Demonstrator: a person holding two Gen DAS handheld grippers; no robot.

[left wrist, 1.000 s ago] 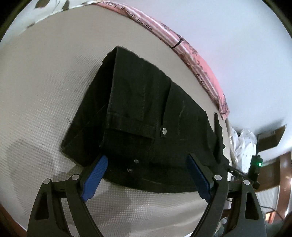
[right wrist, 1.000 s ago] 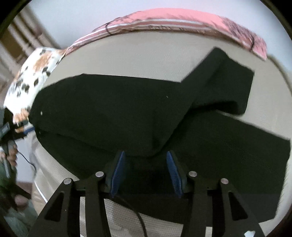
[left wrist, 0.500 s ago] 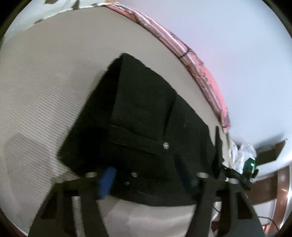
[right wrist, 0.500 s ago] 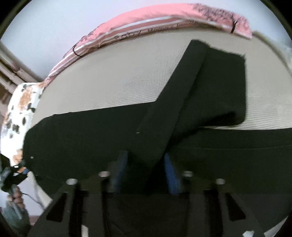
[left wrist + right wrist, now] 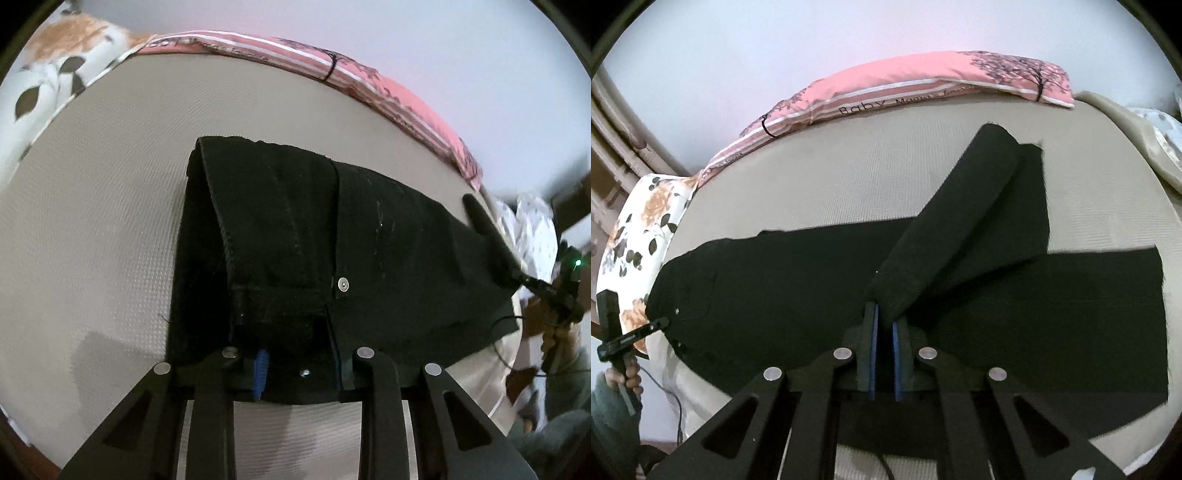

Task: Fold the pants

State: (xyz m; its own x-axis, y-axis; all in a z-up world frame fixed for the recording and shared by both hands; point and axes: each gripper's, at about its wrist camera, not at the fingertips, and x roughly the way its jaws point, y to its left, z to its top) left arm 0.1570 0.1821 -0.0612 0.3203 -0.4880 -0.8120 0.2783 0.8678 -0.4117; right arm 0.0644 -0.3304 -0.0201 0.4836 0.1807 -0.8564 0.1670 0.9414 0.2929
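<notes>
Black pants (image 5: 295, 229) lie on a beige mattress (image 5: 110, 184). The waistband end, with its metal button (image 5: 342, 284), sits between the fingers of my left gripper (image 5: 301, 363). Its jaws are closing and pinch the waistband; one blue pad (image 5: 260, 373) still shows beside the cloth. In the right wrist view the pants (image 5: 775, 280) stretch across the mattress (image 5: 849, 177). My right gripper (image 5: 884, 325) is shut on a fold of one leg (image 5: 960, 221), which rises off the other leg and slants away to the upper right.
A pink printed pillow (image 5: 923, 85) lines the far edge of the bed, against a pale wall. A floral pillow (image 5: 642, 221) lies at the left end. A hand (image 5: 624, 376) holds a black handle there. White cloth (image 5: 532, 229) lies off the right edge.
My left jaws have narrowed from wide open onto the waistband. My right jaws have shut on the leg fold and drawn it up, and both views have rolled.
</notes>
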